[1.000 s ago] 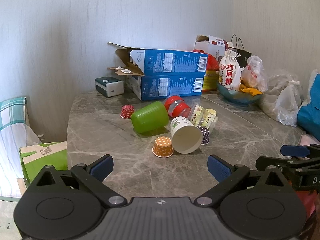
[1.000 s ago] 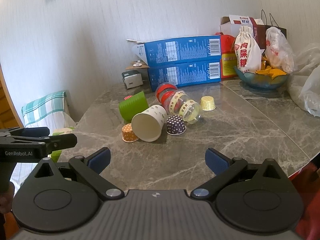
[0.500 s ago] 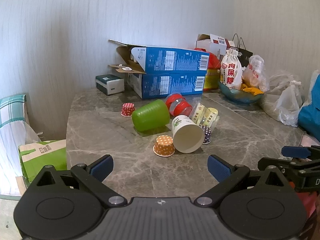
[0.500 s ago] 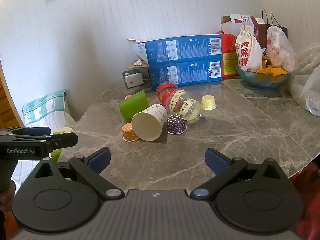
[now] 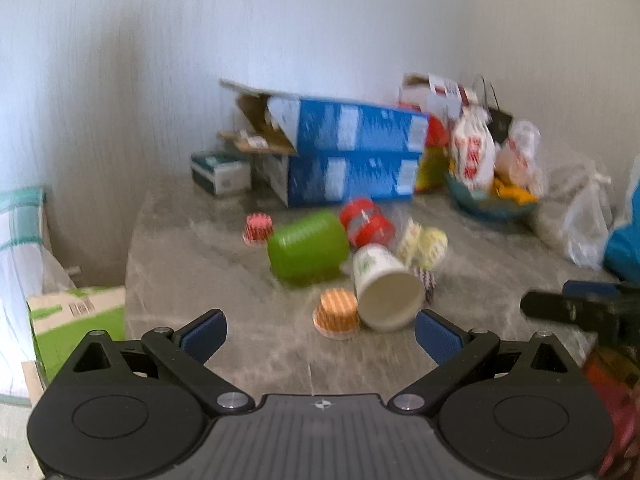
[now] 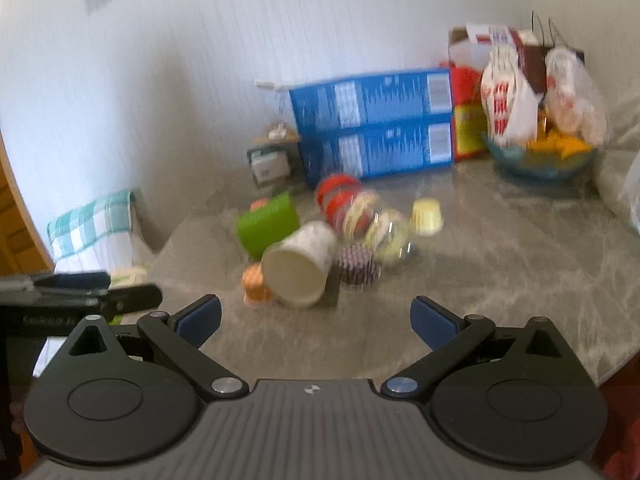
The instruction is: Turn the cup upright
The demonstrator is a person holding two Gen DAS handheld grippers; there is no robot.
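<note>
A white paper cup (image 5: 384, 290) lies on its side on the marble table (image 5: 200, 264), mouth toward me; it also shows in the right wrist view (image 6: 298, 270). A green cup (image 5: 308, 246) lies on its side behind it, also in the right wrist view (image 6: 268, 226). A red-lidded clear jar (image 5: 366, 222) and a clear labelled jar (image 6: 380, 224) lie beside them. Small cupcake liners sit upside down: orange (image 5: 336, 314), red (image 5: 258, 229), purple (image 6: 358, 265), yellow (image 6: 427, 216). My left gripper (image 5: 320, 330) and right gripper (image 6: 316, 322) are open, empty, short of the cups.
Two stacked blue boxes (image 5: 348, 156) and a small green-white box (image 5: 220, 172) stand at the wall. A blue bowl with bags (image 6: 540, 156) and plastic bags (image 5: 580, 216) fill the back right. The table edge drops at the left beside a green-white carton (image 5: 76, 316).
Both views are now blurred by motion. Both grippers have moved closer to the cups, which look larger. The jaws stay open and the cups have not moved.
</note>
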